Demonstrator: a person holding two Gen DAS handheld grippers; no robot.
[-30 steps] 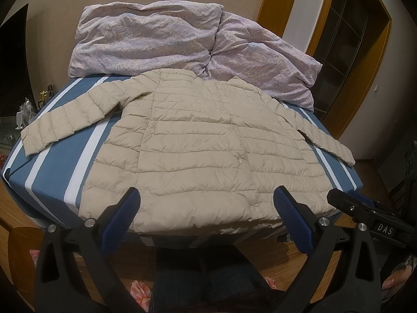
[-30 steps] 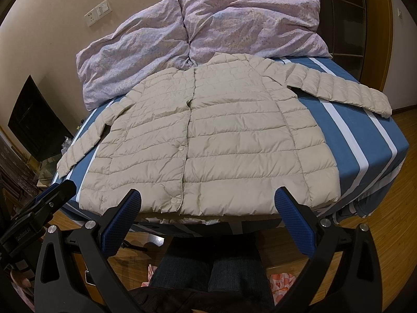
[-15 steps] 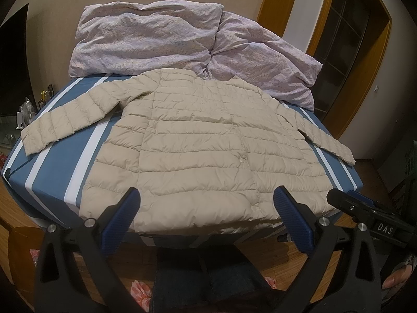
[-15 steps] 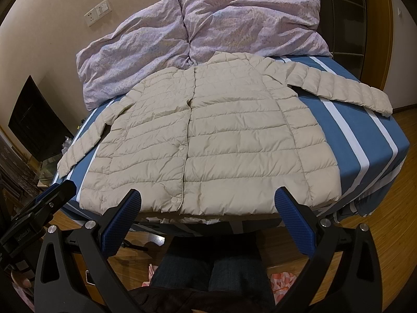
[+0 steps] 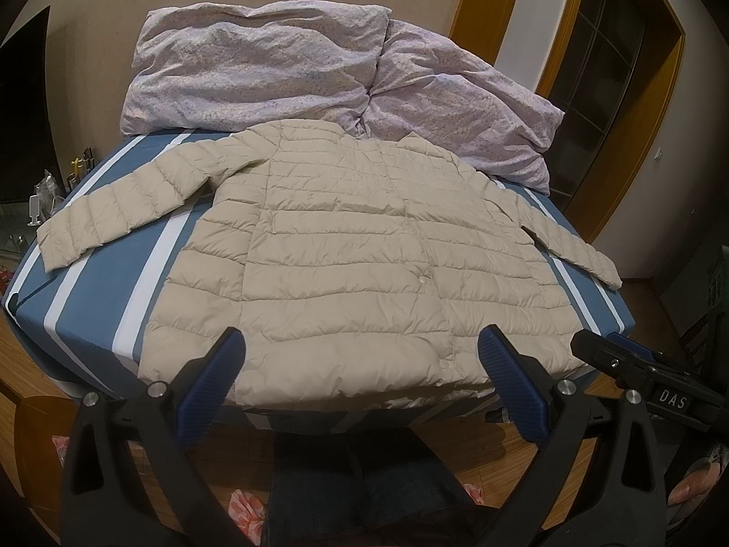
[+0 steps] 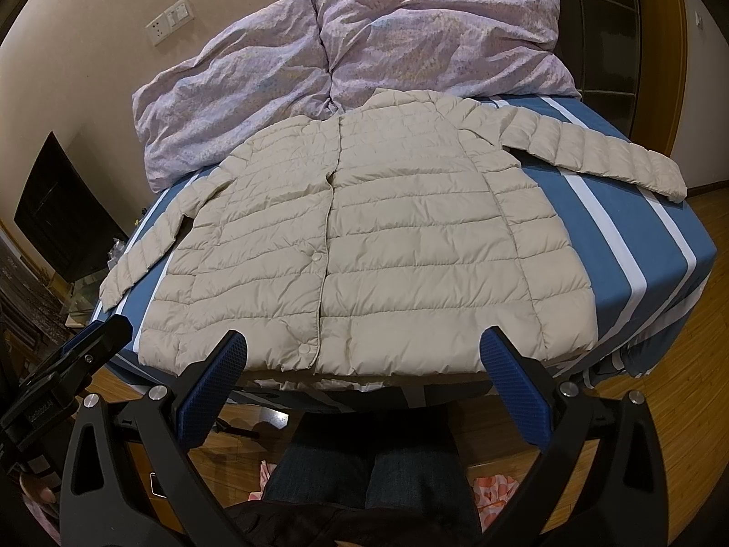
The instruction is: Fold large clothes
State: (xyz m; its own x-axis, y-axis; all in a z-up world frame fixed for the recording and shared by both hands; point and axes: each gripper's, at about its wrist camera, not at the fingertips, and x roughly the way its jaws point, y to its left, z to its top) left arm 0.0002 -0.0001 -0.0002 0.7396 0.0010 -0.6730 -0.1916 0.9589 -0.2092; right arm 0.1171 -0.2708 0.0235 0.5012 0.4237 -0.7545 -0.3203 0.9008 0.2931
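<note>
A beige quilted puffer jacket point(image 5: 364, 246) lies flat and front-up on the blue, white-striped bed sheet point(image 5: 114, 282), its horizontal stitched channels puffy, its snap-buttoned front shut, both sleeves spread outward. Beyond the jacket's collar sits a rumpled lilac floral duvet point(image 6: 364, 50). Below the jacket's hem, off the bed's edge, the left gripper point(image 5: 362, 355) and right gripper point(image 6: 364, 355) hover with their textured blue pads point(image 6: 214, 383) spread wide, gripping nothing.
</note>
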